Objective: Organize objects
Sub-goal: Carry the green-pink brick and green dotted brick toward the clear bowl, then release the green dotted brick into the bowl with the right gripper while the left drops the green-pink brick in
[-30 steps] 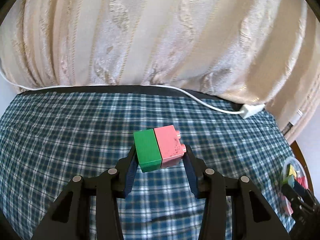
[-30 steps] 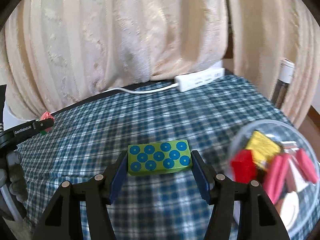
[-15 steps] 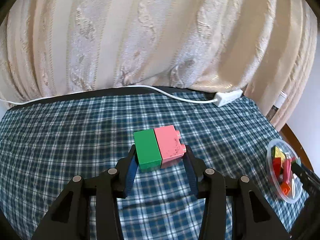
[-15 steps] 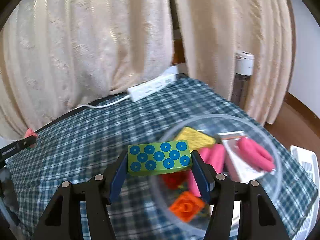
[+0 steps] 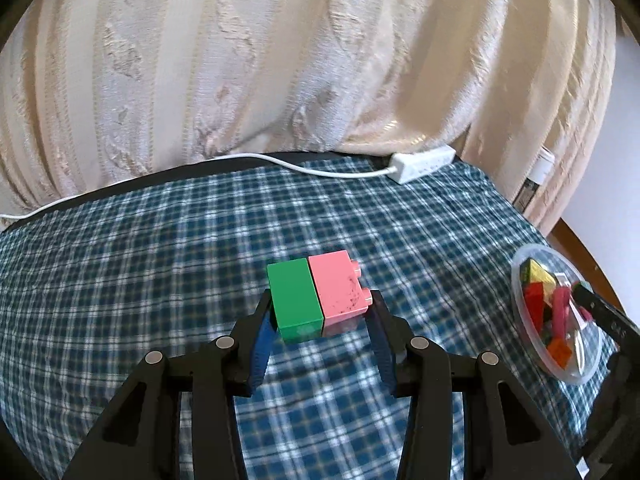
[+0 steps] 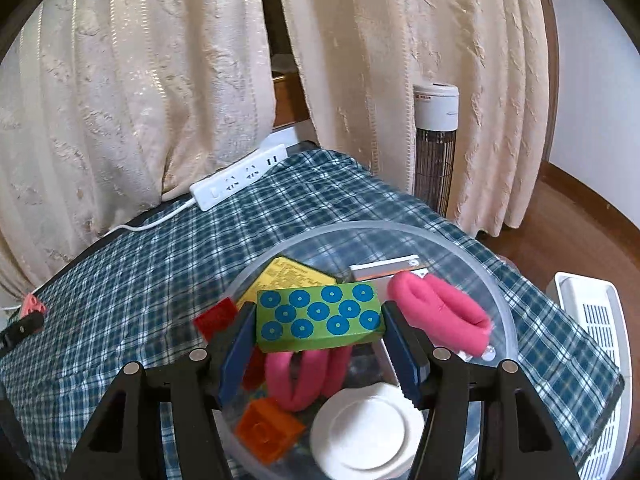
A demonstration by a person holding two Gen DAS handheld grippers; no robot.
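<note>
Plaid cloth [image 5: 160, 280]; both tools apparently loaded.

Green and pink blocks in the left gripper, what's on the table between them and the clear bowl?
In the left wrist view, only bare plaid tablecloth lies between the green and pink blocks and the clear bowl.

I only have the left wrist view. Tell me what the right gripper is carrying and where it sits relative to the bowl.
Observer: The right gripper is shut on a green block with blue dots, held over the clear plastic bowl.
Operator: List what's already in that bowl.
Observer: An orange brick, a white round lid, pink foam rollers, a yellow card and a red brick.
Operator: Report anything beyond the table's right edge.
Observer: A white tower heater stands by the curtain, and a white plastic basket sits beside the table.
</note>
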